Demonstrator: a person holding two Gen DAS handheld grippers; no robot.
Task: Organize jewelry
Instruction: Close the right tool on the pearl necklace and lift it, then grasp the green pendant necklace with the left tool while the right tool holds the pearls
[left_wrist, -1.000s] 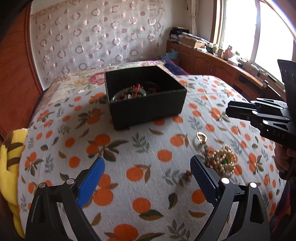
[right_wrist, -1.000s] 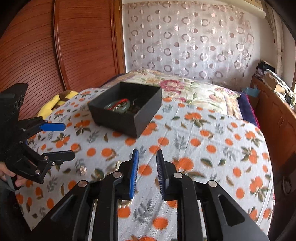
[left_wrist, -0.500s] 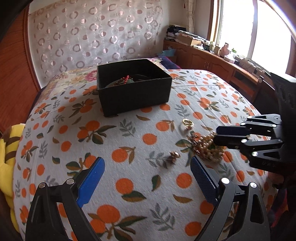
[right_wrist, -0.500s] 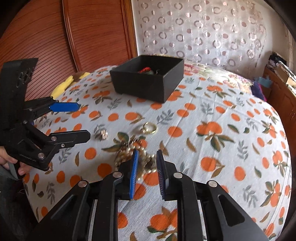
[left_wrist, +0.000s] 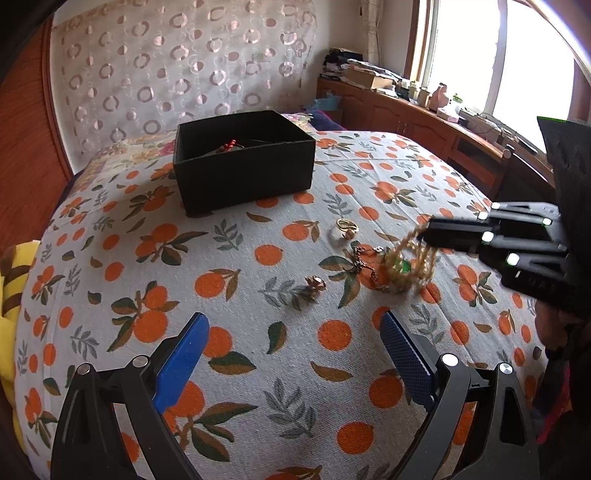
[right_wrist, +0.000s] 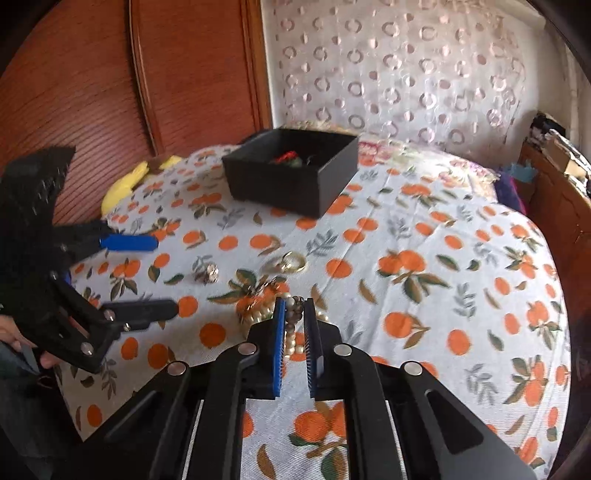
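Note:
A black open box (left_wrist: 243, 160) with jewelry inside stands on the orange-print bedspread; it also shows in the right wrist view (right_wrist: 291, 171). My right gripper (right_wrist: 294, 306) is shut on a pearl bead necklace (left_wrist: 406, 266), lifting part of it off the cloth; the beads show between its pads (right_wrist: 291, 321). A gold ring (left_wrist: 347, 225), a thin chain (left_wrist: 364, 258) and a small brooch (left_wrist: 316, 283) lie nearby. My left gripper (left_wrist: 291, 332) is open and empty, above the cloth in front of them.
The bedspread (left_wrist: 147, 258) ends at a wooden headboard (right_wrist: 110, 92) on the left. A yellow plush toy (right_wrist: 125, 184) lies at the bed's edge. A wooden cabinet (left_wrist: 424, 125) with clutter runs under the window on the right.
My right gripper came down onto the pearl necklace, closed on it, and is raising it. The left gripper stayed open and drew back a little from the box.

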